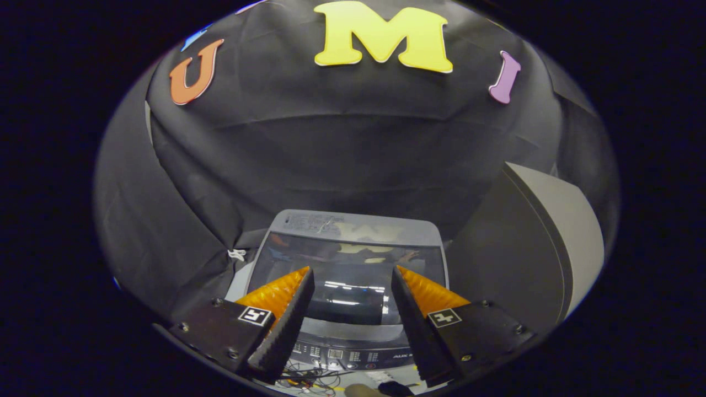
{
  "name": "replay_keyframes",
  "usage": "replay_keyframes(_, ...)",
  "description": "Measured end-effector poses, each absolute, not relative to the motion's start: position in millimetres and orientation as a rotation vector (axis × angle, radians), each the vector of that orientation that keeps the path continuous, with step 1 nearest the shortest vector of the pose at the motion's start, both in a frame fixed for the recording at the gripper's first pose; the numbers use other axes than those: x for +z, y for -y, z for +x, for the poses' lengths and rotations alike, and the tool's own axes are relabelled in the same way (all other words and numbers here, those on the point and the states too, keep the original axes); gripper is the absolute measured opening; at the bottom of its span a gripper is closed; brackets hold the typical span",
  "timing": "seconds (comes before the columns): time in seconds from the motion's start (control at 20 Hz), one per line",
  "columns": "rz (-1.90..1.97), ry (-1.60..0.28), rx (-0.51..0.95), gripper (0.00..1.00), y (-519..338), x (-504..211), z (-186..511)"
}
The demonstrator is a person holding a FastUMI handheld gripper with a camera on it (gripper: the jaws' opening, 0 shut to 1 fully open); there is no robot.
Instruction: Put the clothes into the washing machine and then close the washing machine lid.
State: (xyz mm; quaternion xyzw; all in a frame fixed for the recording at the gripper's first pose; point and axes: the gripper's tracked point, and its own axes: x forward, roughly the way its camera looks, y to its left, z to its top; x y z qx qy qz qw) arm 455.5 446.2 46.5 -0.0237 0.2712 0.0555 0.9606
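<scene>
A grey top-loading washing machine (353,231) stands below and ahead of my gripper (352,271). Its dark glass lid (353,292) lies flat and shut, mirroring the booth above. The control panel (347,353) runs along the machine's near edge, between my fingers. My gripper hangs above the lid, open, with nothing between its fingers. I see no clothes outside the machine.
A large grey slanted panel (546,237) rises to the right of the machine. Black cloth walls the booth behind and to the left. Loose cables (309,380) lie on the floor in front of the machine. A small white tie (237,255) hangs at the machine's left.
</scene>
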Motion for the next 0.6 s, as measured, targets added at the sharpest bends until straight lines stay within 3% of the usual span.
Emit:
replay_keyframes(0.25,-0.037,-0.486,0.131,0.88,-425,72,420)
replay_keyframes(0.6,-0.002,-0.22,0.175,0.89,-337,160,334)
